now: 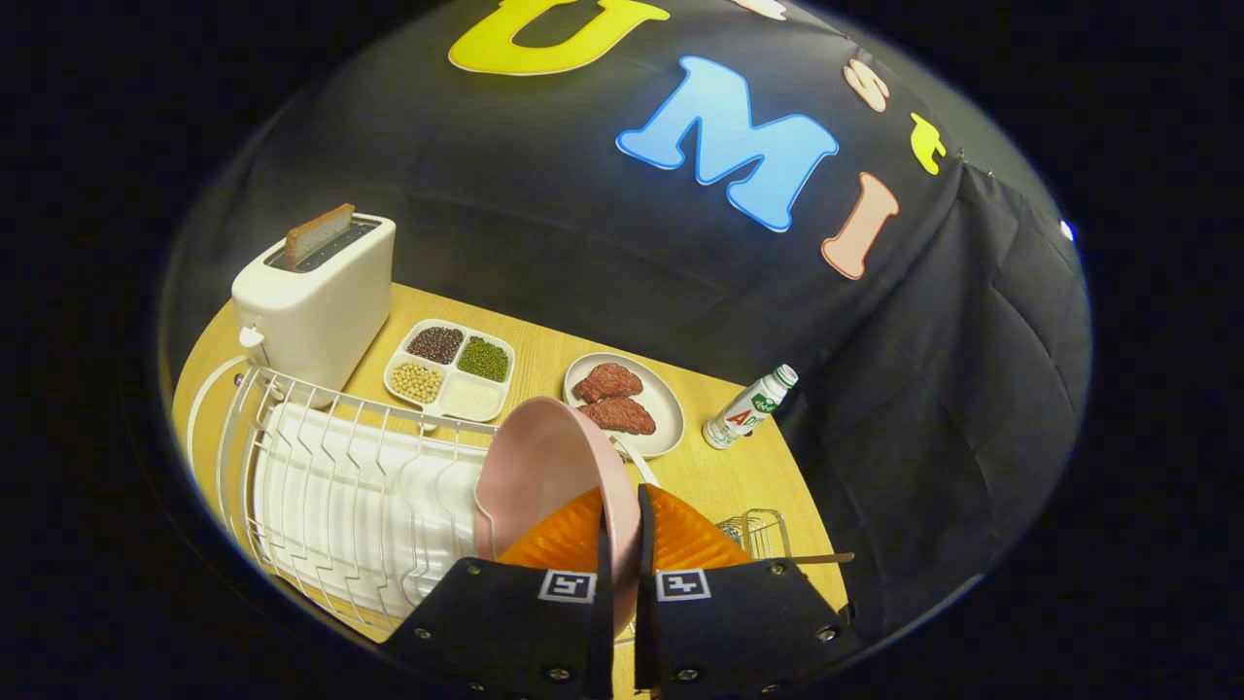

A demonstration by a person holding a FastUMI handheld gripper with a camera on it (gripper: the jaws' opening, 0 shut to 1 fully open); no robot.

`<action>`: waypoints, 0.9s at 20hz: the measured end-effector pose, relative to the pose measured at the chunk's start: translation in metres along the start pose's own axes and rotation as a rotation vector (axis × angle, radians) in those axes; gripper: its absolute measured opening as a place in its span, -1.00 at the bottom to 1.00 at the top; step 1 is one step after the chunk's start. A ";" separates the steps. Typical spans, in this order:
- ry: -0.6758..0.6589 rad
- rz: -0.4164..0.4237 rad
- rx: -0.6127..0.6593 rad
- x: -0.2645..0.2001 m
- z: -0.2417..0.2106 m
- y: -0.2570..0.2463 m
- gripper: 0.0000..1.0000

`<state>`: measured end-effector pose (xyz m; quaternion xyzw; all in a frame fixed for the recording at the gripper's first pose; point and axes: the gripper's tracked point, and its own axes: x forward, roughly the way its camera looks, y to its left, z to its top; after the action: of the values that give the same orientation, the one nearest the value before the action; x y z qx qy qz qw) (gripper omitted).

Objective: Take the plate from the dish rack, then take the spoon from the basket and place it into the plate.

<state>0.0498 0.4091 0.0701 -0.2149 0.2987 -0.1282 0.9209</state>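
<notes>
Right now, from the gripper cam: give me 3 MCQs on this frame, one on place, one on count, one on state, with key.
1. Where does the bottle stand?
A. Inside the dish rack
B. On the table beyond the plate of meat, by the black cloth
C. On top of the toaster

2. How many compartments has the tray of beans?
A. Two
B. Four
C. Six

3. What is the gripper doing?
A. Hanging open over the toaster
B. Shut on a spoon
C. Shut on the pink plate

Key:
1 B: the bottle stands on the wooden table, past the plate of meat, near the cloth.
2 B: four sections show, each with a different filling.
3 C: both fingers press the rim of the pink plate at the end of the dish rack.
</notes>
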 end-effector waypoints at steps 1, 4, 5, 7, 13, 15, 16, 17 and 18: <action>0.003 -0.009 0.002 -0.002 0.001 -0.003 -0.83; -0.018 -0.058 0.011 -0.011 0.014 -0.015 -0.84; -0.037 -0.066 0.013 -0.014 0.019 -0.016 -0.84; -0.068 -0.065 0.015 -0.022 0.032 -0.023 -0.84; -0.130 -0.004 0.093 -0.049 0.056 -0.056 -0.84; -0.149 0.023 0.131 -0.060 0.057 -0.075 -0.83; -0.155 0.035 0.149 -0.065 0.056 -0.086 -0.84; -0.161 0.046 0.175 -0.069 0.054 -0.099 -0.83; -0.161 0.053 0.197 -0.073 0.049 -0.112 -0.83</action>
<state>0.0099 0.3533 0.1953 -0.1249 0.2153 -0.1151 0.9617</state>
